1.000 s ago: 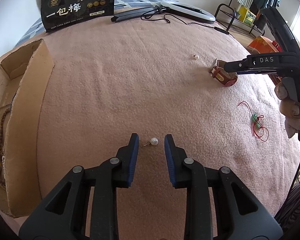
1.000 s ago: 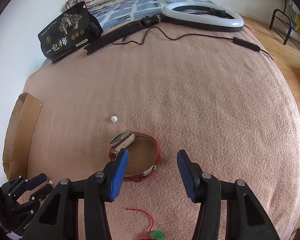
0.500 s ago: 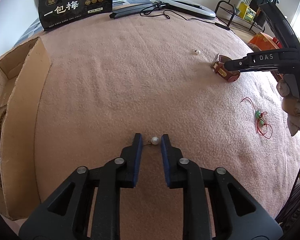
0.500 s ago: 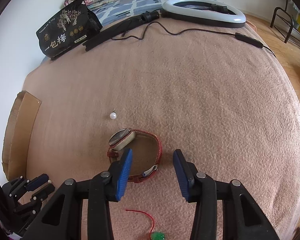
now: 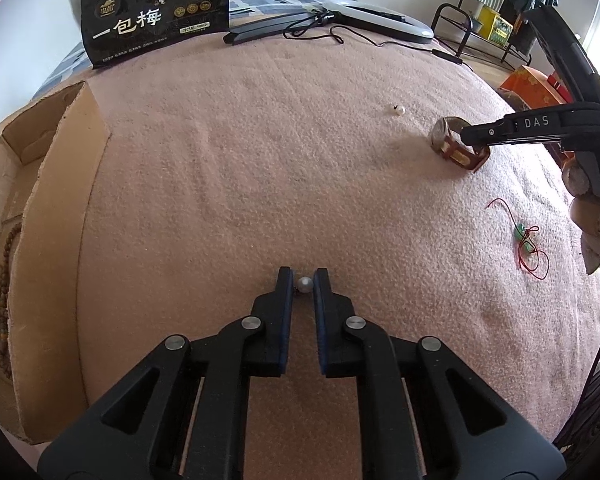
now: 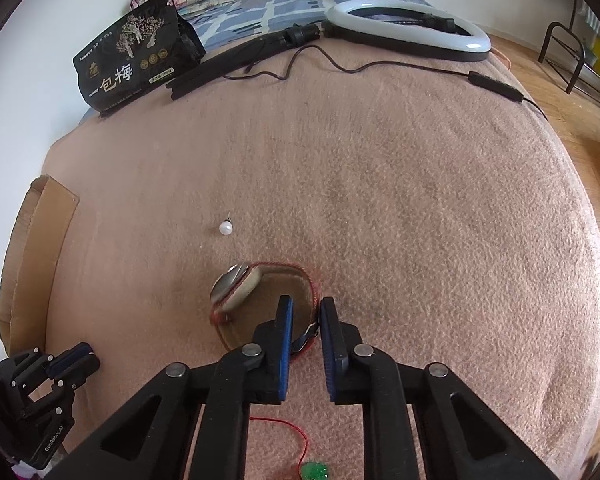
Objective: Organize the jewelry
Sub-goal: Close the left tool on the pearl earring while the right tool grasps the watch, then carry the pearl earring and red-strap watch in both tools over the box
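Both of your grippers have narrowed over the last second. Your left gripper (image 5: 303, 280) now pinches the small white pearl earring (image 5: 305, 283) between its blue pads, near the pink blanket's (image 5: 260, 160) front edge. Your right gripper (image 6: 305, 312) is closing its jaws on the red strap of the round-faced wristwatch (image 6: 236, 288), which lies toward the blanket's right side; the strap sits between the pads. "DAS" is printed in white on that gripper's arm. A second white pearl earring (image 6: 226, 227) lies loose just beyond the watch. A red cord with green beads (image 5: 526, 240) rests near the right edge. At the far left corner stands a black pouch (image 5: 156, 8) lettered "一包梅". The open cardboard box (image 5: 52, 184) along the left edge holds brown wooden beads (image 5: 0, 280).
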Demonstrator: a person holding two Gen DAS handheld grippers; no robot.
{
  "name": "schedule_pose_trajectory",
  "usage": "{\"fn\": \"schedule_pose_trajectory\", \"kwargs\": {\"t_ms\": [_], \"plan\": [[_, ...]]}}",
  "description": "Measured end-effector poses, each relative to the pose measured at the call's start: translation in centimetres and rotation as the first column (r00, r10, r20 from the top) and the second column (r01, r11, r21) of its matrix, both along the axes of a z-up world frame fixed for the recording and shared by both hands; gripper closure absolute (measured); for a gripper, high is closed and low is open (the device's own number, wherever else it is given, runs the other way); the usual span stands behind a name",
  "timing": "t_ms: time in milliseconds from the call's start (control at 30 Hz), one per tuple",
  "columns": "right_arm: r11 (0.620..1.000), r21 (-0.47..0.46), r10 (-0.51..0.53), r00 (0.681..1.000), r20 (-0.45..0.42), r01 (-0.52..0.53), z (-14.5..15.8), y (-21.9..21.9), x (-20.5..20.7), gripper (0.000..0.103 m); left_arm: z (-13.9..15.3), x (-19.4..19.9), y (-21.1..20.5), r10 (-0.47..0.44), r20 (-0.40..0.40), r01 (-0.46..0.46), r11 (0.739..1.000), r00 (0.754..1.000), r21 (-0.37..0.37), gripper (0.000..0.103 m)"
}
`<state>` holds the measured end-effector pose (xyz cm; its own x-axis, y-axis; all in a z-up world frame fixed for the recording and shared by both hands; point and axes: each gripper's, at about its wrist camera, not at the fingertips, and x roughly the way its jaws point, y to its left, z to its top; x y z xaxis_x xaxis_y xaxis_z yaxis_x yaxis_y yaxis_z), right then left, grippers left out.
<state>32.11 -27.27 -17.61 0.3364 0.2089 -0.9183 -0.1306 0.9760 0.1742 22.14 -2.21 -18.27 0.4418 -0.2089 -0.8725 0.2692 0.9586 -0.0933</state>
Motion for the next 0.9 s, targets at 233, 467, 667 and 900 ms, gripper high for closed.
{"fn": "schedule_pose_trajectory", "kwargs": {"t_ms": [233, 467, 667, 900], "plan": [[1.000, -0.018, 0.004, 0.999, 0.054, -0.003, 1.9, 0.0, -0.8, 0.094, 1.7, -0.2, 0.9, 0.028, 0.026, -0.027, 0.999, 0.999, -0.032, 0.097], [1.000, -0.028, 0.003, 0.996, 0.093, 0.000, 3.4, -0.1, -1.6, 0.094, 3.0, -0.8, 1.2, 0.036, 0.055, -0.033, 0.999, 0.998, -0.042, 0.097], [1.000, -0.029, -0.002, 0.992, 0.126, 0.006, 4.8, -0.4, -2.3, 0.094, 4.3, -0.8, 1.9, 0.059, 0.078, -0.053, 0.996, 0.995, -0.072, 0.097], [1.000, -0.015, -0.009, 0.987, 0.163, 0.012, 6.3, -0.5, -2.9, 0.094, 7.4, -0.6, 3.8, 0.117, 0.124, -0.099, 0.985, 0.985, -0.142, 0.097]]}}
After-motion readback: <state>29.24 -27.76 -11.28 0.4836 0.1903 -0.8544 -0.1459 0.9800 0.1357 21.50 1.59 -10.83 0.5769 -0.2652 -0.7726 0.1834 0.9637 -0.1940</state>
